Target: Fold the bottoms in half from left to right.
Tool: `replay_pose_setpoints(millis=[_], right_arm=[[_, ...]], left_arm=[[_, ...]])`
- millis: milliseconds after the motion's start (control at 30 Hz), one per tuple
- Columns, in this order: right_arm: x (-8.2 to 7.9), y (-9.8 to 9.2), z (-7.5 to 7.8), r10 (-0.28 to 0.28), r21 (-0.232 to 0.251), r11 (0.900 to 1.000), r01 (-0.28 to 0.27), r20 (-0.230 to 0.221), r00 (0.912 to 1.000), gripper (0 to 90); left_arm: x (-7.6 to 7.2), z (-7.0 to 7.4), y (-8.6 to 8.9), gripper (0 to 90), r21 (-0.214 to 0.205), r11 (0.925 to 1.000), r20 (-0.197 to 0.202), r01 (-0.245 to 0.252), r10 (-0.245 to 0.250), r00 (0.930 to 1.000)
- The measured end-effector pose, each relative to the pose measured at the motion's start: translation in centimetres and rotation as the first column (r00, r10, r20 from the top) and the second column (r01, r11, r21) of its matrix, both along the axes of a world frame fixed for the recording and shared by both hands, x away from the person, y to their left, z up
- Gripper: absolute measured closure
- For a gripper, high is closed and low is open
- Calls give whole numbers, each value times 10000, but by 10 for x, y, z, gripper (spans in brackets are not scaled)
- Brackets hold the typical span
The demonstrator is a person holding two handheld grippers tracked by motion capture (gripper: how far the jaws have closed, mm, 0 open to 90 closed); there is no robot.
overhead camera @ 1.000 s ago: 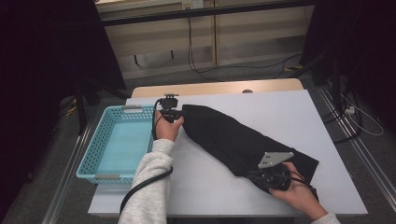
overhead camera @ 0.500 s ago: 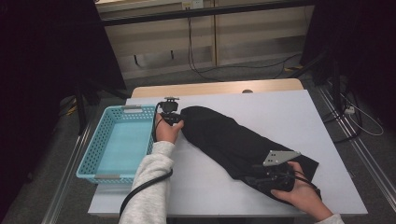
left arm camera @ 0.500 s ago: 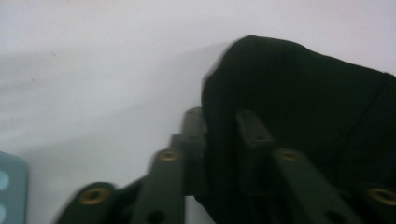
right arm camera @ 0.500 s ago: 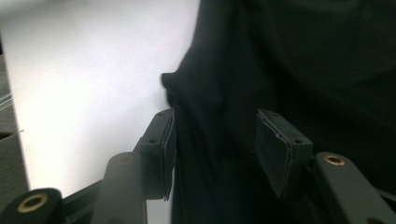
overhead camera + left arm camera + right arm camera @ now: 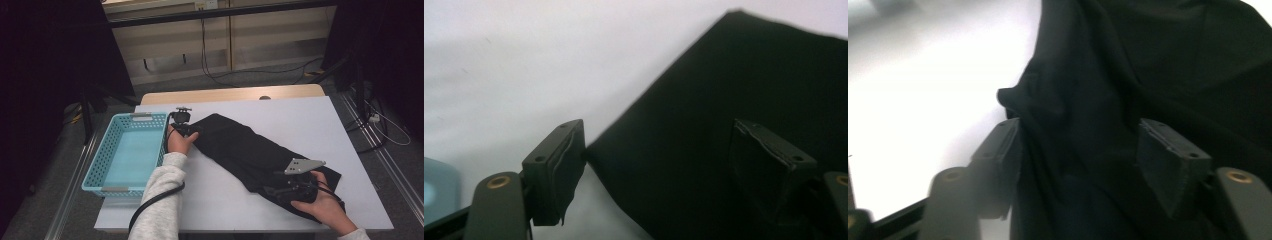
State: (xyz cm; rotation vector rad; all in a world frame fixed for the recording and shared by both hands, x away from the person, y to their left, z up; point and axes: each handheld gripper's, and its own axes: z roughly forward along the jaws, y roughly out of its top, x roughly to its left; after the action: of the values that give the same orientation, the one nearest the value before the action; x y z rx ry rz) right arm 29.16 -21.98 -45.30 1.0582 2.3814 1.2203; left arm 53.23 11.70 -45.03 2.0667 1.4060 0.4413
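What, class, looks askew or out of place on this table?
The black cloth lies slantwise across the white table, rumpled at its near end by the right gripper. The blue basket sits straight.

No legible text or labels

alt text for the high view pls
A person's two hands, each with a gripper, rest at opposite ends of a long black cloth lying diagonally on a white table. The left gripper and the right gripper have just been opening. An empty turquoise basket sits left.
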Motion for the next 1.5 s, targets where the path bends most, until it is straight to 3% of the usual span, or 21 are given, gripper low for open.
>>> replay_pose_setpoints(millis=[100,133,300,333,367,400,567,667,867,967,1167,1233,1267,1333,1400,1467,1500], right_arm=[[0,-1,0,-40,19,10000,40,26,10000,331],[0,-1,0,-43,24,10000,43,31,10000,330],[0,0,0,-22,34,10000,22,57,10000,326],[0,0,0,-26,33,10000,26,67,10000,323],[0,0,0,-29,31,10000,28,64,10000,322],[0,0,0,-54,48,10000,54,82,10000,320],[1,-4,1,-268,147,9995,266,92,9996,297],[1,-6,1,-344,199,9992,342,111,9993,285],[3,-9,-1,-473,206,9987,473,12,9989,259],[2,-9,0,-470,209,9987,469,37,9989,251],[4,-10,0,-545,199,9983,544,41,9985,232],[4,-10,-1,-581,189,9981,580,50,9983,229],[4,-10,-1,-607,176,9980,607,35,9981,226],[4,-10,-1,-595,181,9981,595,3,9982,224],[4,-10,-1,-630,192,9978,630,-5,9980,220],[4,-10,-2,-641,188,9978,641,-1,9979,219],[4,-10,-2,-621,196,9979,621,-21,9981,219]], left_arm=[[-1,-4,1,224,-133,9998,-49,-175,174,9998],[-3,-3,0,237,-3,9998,-88,-184,184,9998],[-6,2,-4,492,-236,9987,-589,-455,440,9973],[-6,3,-4,574,-463,9977,-806,-488,449,9957],[-7,3,-5,693,-959,9945,-1128,-431,322,9931],[-8,3,-5,796,-1109,9928,-1178,-445,313,9925],[-9,7,-3,836,-1168,9908,-1265,-681,532,9905],[-9,21,4,841,-1551,9832,-1161,-965,789,9901],[-7,56,20,841,-1554,9784,-272,-1361,1335,9907],[-7,60,22,840,-1450,9829,-137,-1131,1124,9936],[-16,58,6,840,-1818,9831,-77,-225,214,9997],[-20,59,0,840,-2193,9754,-72,217,-238,9997],[-22,59,-3,840,-2127,9765,39,345,-344,9994],[-29,60,-10,840,-2222,9714,228,832,-802,9965],[-31,60,-12,840,-2243,9697,273,969,-931,9953],[-40,59,-23,840,-2490,9546,471,1637,-1569,9865],[-40,59,-23,840,-2490,9546,471,1637,-1569,9865]])
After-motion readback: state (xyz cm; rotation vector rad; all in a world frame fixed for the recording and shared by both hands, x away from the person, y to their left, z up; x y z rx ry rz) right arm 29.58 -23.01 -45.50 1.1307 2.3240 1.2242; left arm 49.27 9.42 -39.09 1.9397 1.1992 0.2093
